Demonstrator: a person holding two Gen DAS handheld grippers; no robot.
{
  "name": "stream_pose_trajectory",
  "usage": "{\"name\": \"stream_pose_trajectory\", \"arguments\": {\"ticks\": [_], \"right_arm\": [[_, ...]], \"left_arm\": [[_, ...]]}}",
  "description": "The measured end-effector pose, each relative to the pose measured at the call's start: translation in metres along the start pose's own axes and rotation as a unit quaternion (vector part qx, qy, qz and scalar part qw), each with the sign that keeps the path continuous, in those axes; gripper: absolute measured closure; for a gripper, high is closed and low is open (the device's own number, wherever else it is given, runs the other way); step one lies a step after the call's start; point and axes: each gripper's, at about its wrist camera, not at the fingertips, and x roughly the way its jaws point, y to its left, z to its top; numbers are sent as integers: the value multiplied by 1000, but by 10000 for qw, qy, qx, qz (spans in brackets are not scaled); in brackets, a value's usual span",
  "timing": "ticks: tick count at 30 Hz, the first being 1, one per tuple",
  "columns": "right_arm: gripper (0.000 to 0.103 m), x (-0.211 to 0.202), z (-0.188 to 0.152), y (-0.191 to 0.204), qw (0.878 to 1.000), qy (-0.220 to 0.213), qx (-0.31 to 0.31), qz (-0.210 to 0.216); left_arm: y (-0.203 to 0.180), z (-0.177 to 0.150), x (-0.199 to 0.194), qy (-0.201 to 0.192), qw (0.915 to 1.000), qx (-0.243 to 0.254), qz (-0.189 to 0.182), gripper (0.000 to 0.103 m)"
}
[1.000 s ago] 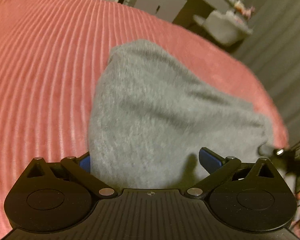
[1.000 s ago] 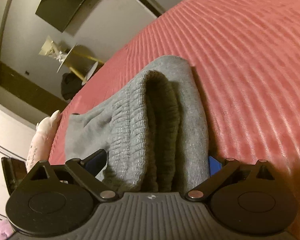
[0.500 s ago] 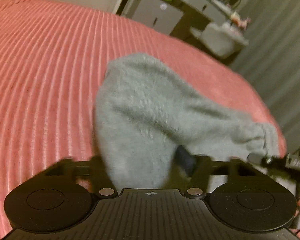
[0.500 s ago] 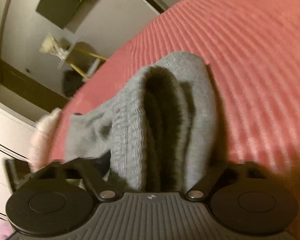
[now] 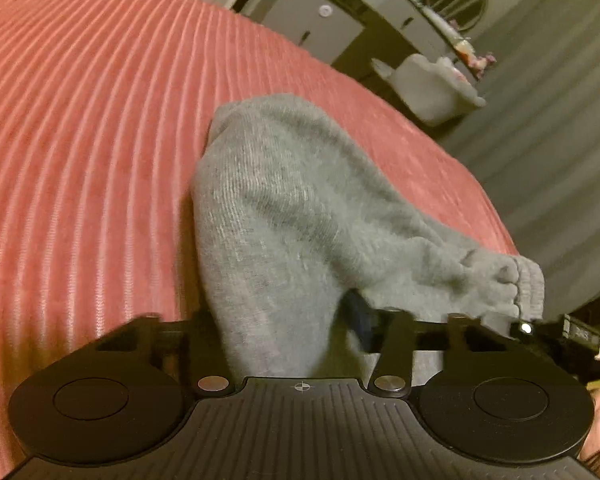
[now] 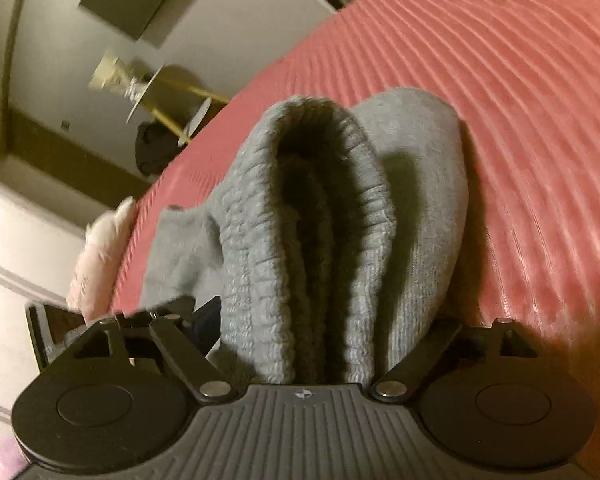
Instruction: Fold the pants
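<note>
Grey knit pants (image 5: 300,220) lie bunched on a red ribbed bedspread (image 5: 80,120). My left gripper (image 5: 282,320) is closing its jaws and pinches a fold of the grey cloth, which rises from between the fingers. In the right wrist view the ribbed waistband (image 6: 252,260) of the pants stands doubled over in a tall loop on the bedspread (image 6: 520,100). My right gripper (image 6: 324,328) is opening its jaws. The thick folded cloth sits between its widely spread fingers, and its right fingertip is hidden behind the fabric.
The bed's far edge drops off to a grey cabinet (image 5: 312,28), a white basket (image 5: 432,88) and a grey curtain (image 5: 560,120). Beyond the bed in the right wrist view are a pale pink soft object (image 6: 100,248) and a small round stand (image 6: 168,96).
The left jaws came in from wide open onto the grey cloth. The right jaws narrowed on the waistband, then spread again. The waistband loop stands taller.
</note>
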Motion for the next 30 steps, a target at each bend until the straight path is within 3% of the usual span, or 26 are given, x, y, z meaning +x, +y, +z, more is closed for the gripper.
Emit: {"name": "stream_pose_trajectory", "arguments": {"ticks": [1, 4, 10, 15, 16, 17, 18, 19, 20, 22, 24, 25, 27, 28, 29, 30], "right_arm": [[31, -1, -1, 1, 10000, -48, 24, -71], [41, -5, -11, 21, 9971, -229, -465, -563], [44, -25, -11, 47, 9963, -513, -542, -434], [45, -38, 9, 63, 9937, -852, -686, -234], [44, -38, 17, 67, 9926, -957, -710, -216], [44, -38, 24, 72, 9914, -1055, -750, -211], [44, -38, 31, 74, 9904, -1130, -767, -220], [38, -38, 39, 76, 9891, -1192, -822, -251], [34, -37, 45, 78, 9871, -1237, -936, -403], [13, -35, 50, 83, 9734, -1444, -1185, -1325], [12, -38, 42, 81, 9561, -1738, -1135, -2066], [12, -40, 36, 81, 9520, -1822, -1181, -2159], [12, -49, 18, 78, 9506, -1973, -1219, -2063], [18, -55, 7, 78, 9513, -2071, -1200, -1944], [23, -58, -1, 81, 9521, -2139, -1189, -1835], [38, -63, -12, 84, 9528, -2260, -1153, -1670]], "left_arm": [[2, -1, -2, -31, 9999, -81, -55, 68], [-1, -2, -10, -176, 9995, -169, -193, 72], [-30, 14, -26, -444, 9983, 197, -324, 73], [-45, 48, -33, -834, 9955, 414, -162, 72], [-49, 55, -33, -922, 9947, 457, -59, 68], [-53, 61, -31, -1013, 9939, 431, 106, 53], [-54, 66, -30, -1133, 9919, 370, 444, 44], [-55, 69, -29, -1300, 9864, 326, 950, 27], [-57, 70, -30, -1469, 9775, 378, 1467, 19], [-57, 66, -33, -1514, 9633, 696, 2102, 14], [-54, 53, -38, -1382, 9610, 852, 2240, 12], [-53, 45, -41, -1303, 9628, 870, 2202, 11], [-54, 27, -46, -1206, 9665, 919, 2072, 11], [-57, 16, -47, -1190, 9673, 935, 2037, 11], [-60, 8, -47, -1200, 9681, 946, 1988, 11], [-64, -1, -46, -1219, 9690, 966, 1922, 11]]}}
